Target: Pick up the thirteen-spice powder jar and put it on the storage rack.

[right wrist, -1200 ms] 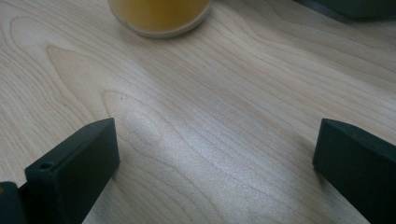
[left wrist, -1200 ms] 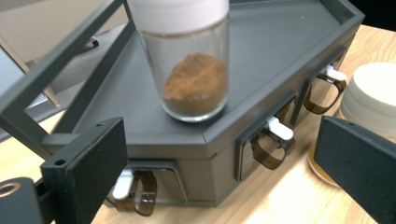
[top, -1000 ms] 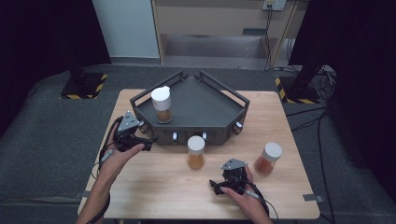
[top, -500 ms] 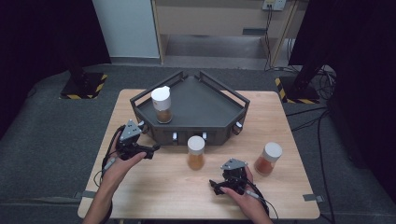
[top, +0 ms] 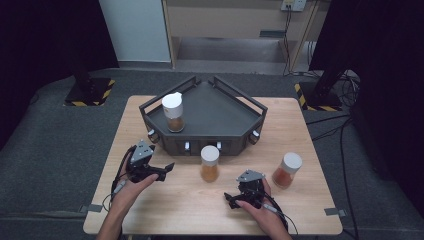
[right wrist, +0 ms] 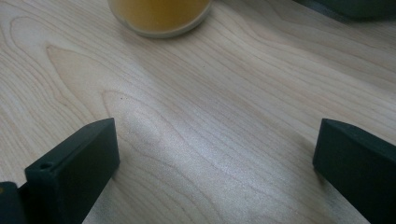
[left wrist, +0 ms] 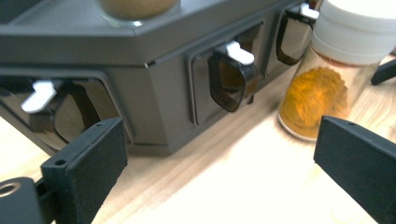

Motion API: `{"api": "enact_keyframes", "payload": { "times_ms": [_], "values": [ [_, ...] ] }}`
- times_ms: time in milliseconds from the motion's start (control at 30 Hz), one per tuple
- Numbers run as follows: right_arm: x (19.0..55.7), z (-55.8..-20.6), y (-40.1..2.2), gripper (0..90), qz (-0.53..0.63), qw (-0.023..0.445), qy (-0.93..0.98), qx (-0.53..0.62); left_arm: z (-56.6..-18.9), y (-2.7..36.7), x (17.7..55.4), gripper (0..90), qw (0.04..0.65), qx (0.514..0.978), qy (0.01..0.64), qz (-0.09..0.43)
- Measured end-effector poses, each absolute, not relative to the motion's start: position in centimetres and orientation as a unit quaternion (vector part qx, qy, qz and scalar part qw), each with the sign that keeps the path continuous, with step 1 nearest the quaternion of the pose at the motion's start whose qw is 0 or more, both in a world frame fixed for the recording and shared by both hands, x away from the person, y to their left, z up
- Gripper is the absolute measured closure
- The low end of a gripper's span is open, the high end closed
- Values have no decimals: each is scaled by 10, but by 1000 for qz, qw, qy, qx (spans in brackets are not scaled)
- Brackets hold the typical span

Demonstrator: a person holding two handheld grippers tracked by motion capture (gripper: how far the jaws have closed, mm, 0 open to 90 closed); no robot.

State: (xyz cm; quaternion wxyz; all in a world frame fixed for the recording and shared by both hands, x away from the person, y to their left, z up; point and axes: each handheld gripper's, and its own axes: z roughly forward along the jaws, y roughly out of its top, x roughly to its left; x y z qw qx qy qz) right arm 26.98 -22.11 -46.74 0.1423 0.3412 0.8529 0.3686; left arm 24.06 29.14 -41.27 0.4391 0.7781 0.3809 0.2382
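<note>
A dark grey five-sided rack (top: 220, 115) stands at the table's far middle, with a white-lidded jar of brown spice (top: 173, 112) on its left part. In front of it on the table stands a jar of yellow spice (top: 209, 163); a third jar with orange-brown contents (top: 287, 170) stands to the right. My left gripper (top: 167, 167) is open, left of the yellow jar and pointing at it. In the left gripper view the gripper (left wrist: 219, 177) frames the rack's front (left wrist: 163, 93) and the yellow jar (left wrist: 322, 93). My right gripper (top: 229, 199) is open near the front edge, with bare wood between its jaws (right wrist: 215, 158).
Small dark scoops with white tabs (left wrist: 231, 77) hang in recesses on the rack's front wall. The wooden table (top: 175, 210) has bare room between the two hands. Cables trail from both grippers toward the front edge.
My left gripper has come back from the rack's left corner toward me and a little right, now pointing at the yellow jar. The right gripper has stayed put.
</note>
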Motion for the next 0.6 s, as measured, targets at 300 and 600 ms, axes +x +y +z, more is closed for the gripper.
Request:
{"api": "enact_keyframes", "payload": {
  "times_ms": [300,600],
  "values": [
    [270,-467,-221,5,369,142,853,341,-425,290,230,15,436,778,389,232],
    [270,-467,-221,5,369,142,853,341,-437,288,222,15,430,780,396,224]
  ]
}}
